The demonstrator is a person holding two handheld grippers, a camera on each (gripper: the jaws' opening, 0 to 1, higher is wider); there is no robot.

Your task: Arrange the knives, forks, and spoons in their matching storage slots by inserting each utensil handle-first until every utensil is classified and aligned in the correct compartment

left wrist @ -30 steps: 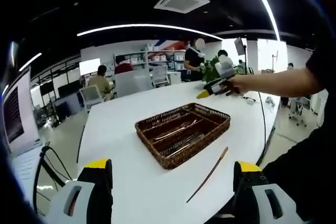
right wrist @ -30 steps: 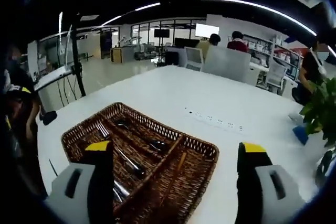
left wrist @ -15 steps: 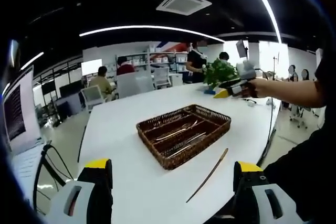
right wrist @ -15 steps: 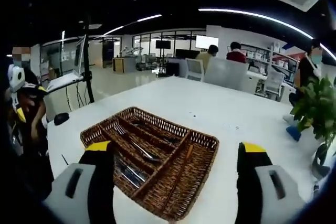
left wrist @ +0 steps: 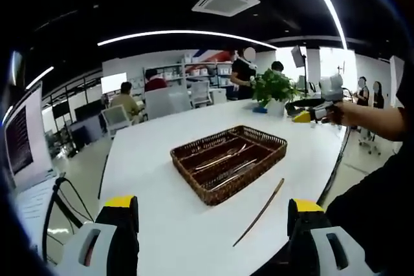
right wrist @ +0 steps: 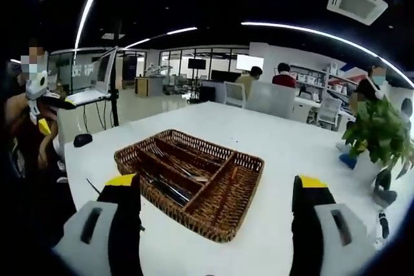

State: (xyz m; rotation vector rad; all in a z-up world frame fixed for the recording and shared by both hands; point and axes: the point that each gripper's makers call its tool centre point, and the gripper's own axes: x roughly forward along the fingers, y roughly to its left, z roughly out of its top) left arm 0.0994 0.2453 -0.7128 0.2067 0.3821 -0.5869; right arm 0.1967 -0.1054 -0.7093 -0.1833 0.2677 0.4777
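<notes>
- Wicker tray [left wrist: 228, 165], centre of the left gripper view, on the white worktop [left wrist: 162, 179]; its long compartments already hold several metal utensils [left wrist: 223, 159], lying lengthwise. Which are knives, forks or spoons cannot be told at this size.
- The same tray [right wrist: 191, 178] at centre of the right gripper view: cutlery [right wrist: 174, 163] lies in the left and middle slots, and the right-hand slot [right wrist: 231, 192] looks bare or nearly so.
- One long thin utensil [left wrist: 259, 211] lies loose on the worktop, lower right of the tray in the left gripper view, apart from the rim. Judged as the remaining piece to be sorted.
- Left claw [left wrist: 210, 240], bottom of its own view: jaws spread wide, nothing between them.
- Right claw [right wrist: 217, 234], bottom of its own view: jaws likewise wide and empty; it also appears at the right edge of the left gripper view [left wrist: 309, 113], raised above the worktop's far end.
- Progress, as judged: mostly done; one utensil left to insert handle-first.
</notes>
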